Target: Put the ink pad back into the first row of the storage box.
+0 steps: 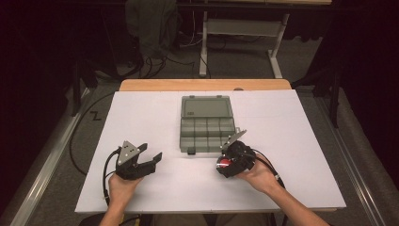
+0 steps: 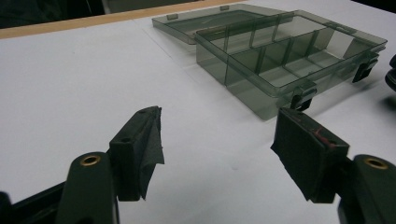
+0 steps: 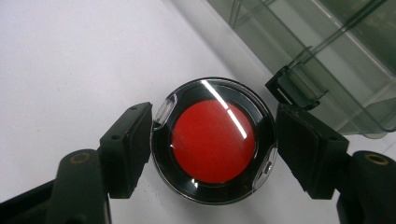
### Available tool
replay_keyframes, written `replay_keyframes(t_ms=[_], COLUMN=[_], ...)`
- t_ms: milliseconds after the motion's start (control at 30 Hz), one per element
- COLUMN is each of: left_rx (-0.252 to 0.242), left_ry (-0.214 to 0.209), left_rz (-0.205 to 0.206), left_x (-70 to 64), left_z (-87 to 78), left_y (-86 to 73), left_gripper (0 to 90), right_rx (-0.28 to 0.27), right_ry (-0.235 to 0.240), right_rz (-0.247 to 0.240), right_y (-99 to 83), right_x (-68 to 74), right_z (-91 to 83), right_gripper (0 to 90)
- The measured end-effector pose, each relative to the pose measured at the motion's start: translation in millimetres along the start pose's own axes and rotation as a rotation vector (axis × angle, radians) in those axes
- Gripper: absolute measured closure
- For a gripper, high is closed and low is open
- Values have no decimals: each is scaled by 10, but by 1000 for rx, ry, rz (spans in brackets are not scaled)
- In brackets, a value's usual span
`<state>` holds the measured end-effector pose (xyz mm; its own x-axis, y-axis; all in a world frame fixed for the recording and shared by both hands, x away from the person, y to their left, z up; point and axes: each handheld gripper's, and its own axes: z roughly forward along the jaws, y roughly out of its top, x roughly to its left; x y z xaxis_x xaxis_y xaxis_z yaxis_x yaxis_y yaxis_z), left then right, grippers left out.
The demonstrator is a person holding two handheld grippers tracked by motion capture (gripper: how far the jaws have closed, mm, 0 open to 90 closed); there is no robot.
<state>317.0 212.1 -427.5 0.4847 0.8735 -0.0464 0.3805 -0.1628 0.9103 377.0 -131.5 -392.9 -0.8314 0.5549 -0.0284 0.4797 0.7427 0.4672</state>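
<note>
Your right gripper (image 3: 215, 140) clamps a round black case with a red disc (image 3: 214, 141) between its jaws, just short of the open grey organizer box (image 3: 327, 51), while your left gripper (image 2: 217, 149) hangs wide and empty; no readable writing shows.

We find no text, label, brand, number or sign that can be read in any of the views. The round red-faced case (image 3: 214, 141) between the right gripper's (image 3: 214, 144) jaws carries a plain red disc under a clear cover, with no print on it that we can see. The smoky clear compartment box (image 1: 207, 123) and its open lid bear no lettering we can make out, in the high view or up close. The white counter (image 1: 155, 122) shows no markings. A dark zigzag mark (image 1: 95, 115) lies on the floor left of the counter; we cannot tell whether it is a sign.
</note>
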Motion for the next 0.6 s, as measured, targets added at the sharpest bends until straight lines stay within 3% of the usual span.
replay_keyframes(t_ms=[600], left_rx=[-6], left_ry=[5], left_rz=[-1], left_x=[16], left_z=[-9], left_y=[-1], left_gripper=[329], right_rx=[-55], right_ry=[9], right_rz=[46], right_y=[162], right_x=[-212], right_z=[-215], right_gripper=[318])
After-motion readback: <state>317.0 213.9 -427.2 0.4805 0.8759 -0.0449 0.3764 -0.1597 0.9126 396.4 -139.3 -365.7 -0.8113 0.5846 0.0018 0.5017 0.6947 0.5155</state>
